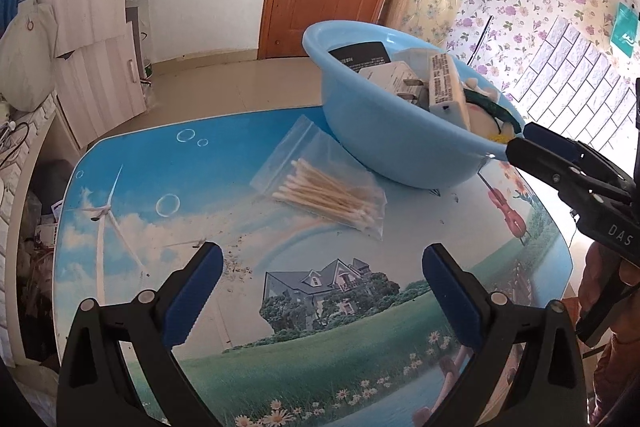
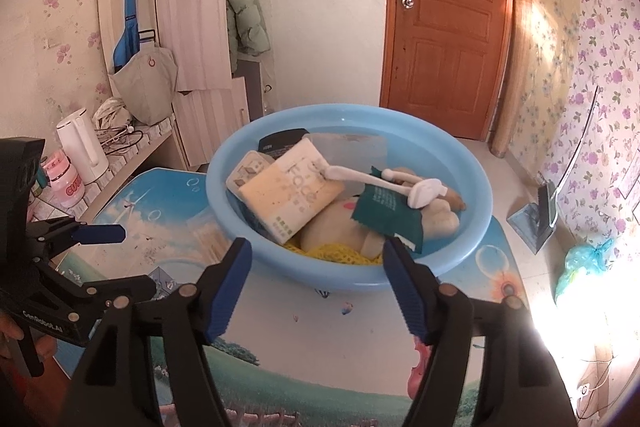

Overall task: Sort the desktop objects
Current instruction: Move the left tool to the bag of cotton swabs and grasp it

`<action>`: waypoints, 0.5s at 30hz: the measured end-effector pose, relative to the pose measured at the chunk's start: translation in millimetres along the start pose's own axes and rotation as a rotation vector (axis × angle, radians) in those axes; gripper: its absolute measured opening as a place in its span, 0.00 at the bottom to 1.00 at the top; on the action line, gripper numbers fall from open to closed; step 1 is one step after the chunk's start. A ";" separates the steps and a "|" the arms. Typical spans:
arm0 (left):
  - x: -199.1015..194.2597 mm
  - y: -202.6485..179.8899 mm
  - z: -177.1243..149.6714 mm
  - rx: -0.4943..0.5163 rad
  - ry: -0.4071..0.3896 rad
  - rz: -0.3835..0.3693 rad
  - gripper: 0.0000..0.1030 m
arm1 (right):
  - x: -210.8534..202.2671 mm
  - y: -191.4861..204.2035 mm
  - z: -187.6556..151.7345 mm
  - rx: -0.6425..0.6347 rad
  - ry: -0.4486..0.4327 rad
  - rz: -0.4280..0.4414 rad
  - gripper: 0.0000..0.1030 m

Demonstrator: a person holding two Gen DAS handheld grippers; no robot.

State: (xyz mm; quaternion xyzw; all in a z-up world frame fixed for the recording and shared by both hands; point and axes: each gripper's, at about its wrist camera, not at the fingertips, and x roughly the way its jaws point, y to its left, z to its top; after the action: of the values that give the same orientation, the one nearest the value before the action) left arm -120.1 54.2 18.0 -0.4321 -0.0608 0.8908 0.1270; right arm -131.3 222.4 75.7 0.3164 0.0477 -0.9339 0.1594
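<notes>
the round light-blue plastic basin (image 2: 352, 267) sits in the middle of the right wrist view on the scenery-printed counter (image 1: 168, 179), filled with a cream paper box (image 2: 292, 195), a white charger (image 1: 446, 83), a dark green sachet (image 2: 386, 215) and what may be a plush toy. a clear zip bag of cotton swabs (image 1: 328, 191) lies on the counter just left of the basin. the left gripper (image 1: 322, 267) has its fingers spread wide and empty below the bag. the right gripper (image 2: 318, 267) is partly open at the basin's near rim, holding nothing.

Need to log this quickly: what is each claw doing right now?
Left claw: open, empty, above the cotton swab bag.
Right claw: open, empty, at the blue basin.
</notes>
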 end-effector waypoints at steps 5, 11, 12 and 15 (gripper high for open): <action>20.1 4.1 4.0 -0.010 0.030 0.009 0.97 | 1.2 -2.9 -1.6 0.002 -0.017 0.019 0.67; 53.6 -5.6 15.0 0.028 0.102 0.027 0.97 | 7.2 -1.6 -1.5 -0.021 -0.029 0.023 0.67; 58.1 -7.7 16.6 0.035 0.111 0.030 0.98 | 7.6 -1.4 -1.8 -0.023 -0.034 0.026 0.68; 69.0 -14.9 23.4 0.066 0.113 0.045 1.00 | 8.0 -0.9 -3.0 -0.033 -0.044 0.036 0.71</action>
State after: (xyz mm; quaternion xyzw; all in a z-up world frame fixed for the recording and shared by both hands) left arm -176.9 87.8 -16.3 -0.4786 -0.0144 0.8691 0.1243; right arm -135.9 221.6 68.5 0.2941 0.0537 -0.9366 0.1826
